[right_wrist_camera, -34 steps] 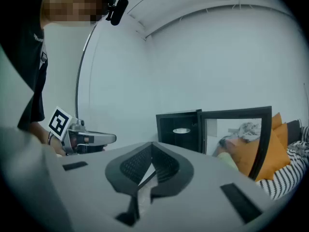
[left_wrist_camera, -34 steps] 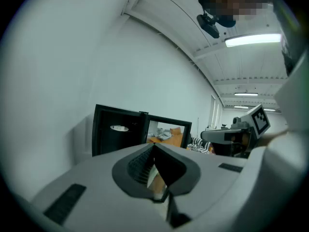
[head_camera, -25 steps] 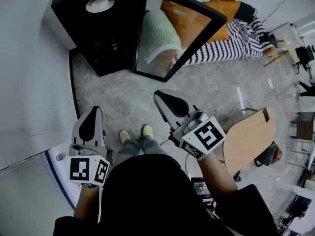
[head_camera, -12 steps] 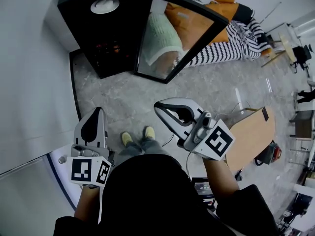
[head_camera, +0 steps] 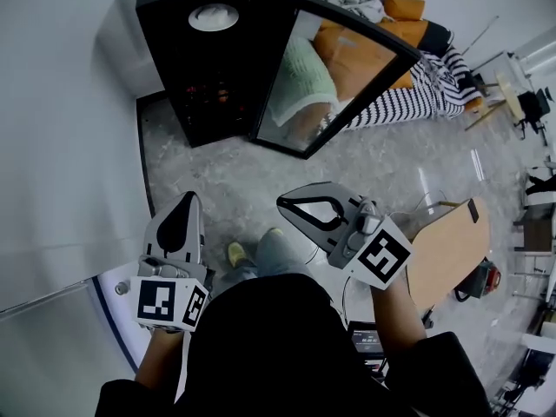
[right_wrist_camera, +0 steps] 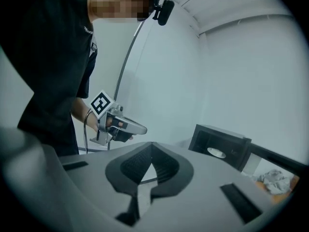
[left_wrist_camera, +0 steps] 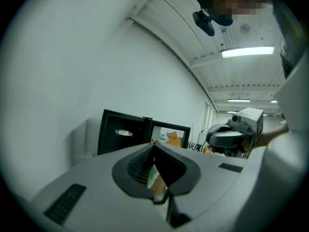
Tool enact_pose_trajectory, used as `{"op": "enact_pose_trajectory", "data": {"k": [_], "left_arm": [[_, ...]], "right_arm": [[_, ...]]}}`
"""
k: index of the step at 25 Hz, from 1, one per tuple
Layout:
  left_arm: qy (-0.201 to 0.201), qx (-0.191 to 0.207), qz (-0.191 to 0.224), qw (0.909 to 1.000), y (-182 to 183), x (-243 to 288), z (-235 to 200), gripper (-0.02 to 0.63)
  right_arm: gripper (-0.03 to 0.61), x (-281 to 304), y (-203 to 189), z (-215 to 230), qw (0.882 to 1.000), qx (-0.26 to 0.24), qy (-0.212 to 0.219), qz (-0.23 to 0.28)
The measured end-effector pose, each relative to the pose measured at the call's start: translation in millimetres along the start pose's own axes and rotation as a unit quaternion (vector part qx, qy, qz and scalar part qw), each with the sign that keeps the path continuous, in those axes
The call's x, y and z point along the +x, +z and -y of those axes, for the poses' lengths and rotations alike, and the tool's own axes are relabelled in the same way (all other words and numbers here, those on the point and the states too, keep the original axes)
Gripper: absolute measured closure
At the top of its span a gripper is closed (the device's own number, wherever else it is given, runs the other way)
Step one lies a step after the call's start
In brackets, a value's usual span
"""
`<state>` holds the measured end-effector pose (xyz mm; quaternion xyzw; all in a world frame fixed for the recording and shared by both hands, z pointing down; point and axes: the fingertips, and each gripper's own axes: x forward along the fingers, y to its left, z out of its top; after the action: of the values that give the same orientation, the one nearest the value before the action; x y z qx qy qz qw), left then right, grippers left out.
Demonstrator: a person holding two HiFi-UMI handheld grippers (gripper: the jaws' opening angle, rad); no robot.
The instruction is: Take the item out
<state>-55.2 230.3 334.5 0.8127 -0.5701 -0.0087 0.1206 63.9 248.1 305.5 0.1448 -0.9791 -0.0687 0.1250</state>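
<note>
Left gripper (head_camera: 184, 200) and right gripper (head_camera: 287, 207), each held in a hand above the floor (head_camera: 228, 174), well apart from the black cabinet (head_camera: 187, 76). Its glass door (head_camera: 340, 75) stands open. Both pairs of jaws are pressed together, pinching nothing. The white round item (head_camera: 214, 16) lies inside the cabinet, near its top

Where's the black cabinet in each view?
Head view: black cabinet at top centre-left, door swung open.
Left gripper view: black cabinet at centre-left, just above the jaws.
Right gripper view: black cabinet right of centre.
Shared landmark: the white dish in it.
</note>
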Motion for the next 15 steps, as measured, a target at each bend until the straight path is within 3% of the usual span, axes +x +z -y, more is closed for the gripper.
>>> {"op": "enact_pose_trajectory", "data": {"k": [3, 6, 11, 15], "left_arm": [[-0.001, -0.003, 0.005, 1.0000, 2.7, -5.0, -8.3, 0.604], [-0.004, -0.005, 0.012, 0.9999, 8.2, -9.1, -14.2, 0.604], [-0.002, -0.001, 0.022, 0.9998, 15.9, -7.2, -28.4, 0.606], [-0.001, 0.002, 0.021, 0.9998, 16.8, -7.0, -32.3, 0.604]], "right_arm": [[0.572, 6.7, 17.1, -1.8, 0.999, 0.020, -0.009, 0.048], [0.572, 6.8, 36.6, -7.2, 0.993, 0.047, 0.009, 0.106], [0.572, 2.5, 64.7, 2.0, 0.968, 0.129, 0.065, 0.208], [0.572, -2.5, 70.5, 12.4, 0.955, 0.163, 0.071, 0.235]]}}
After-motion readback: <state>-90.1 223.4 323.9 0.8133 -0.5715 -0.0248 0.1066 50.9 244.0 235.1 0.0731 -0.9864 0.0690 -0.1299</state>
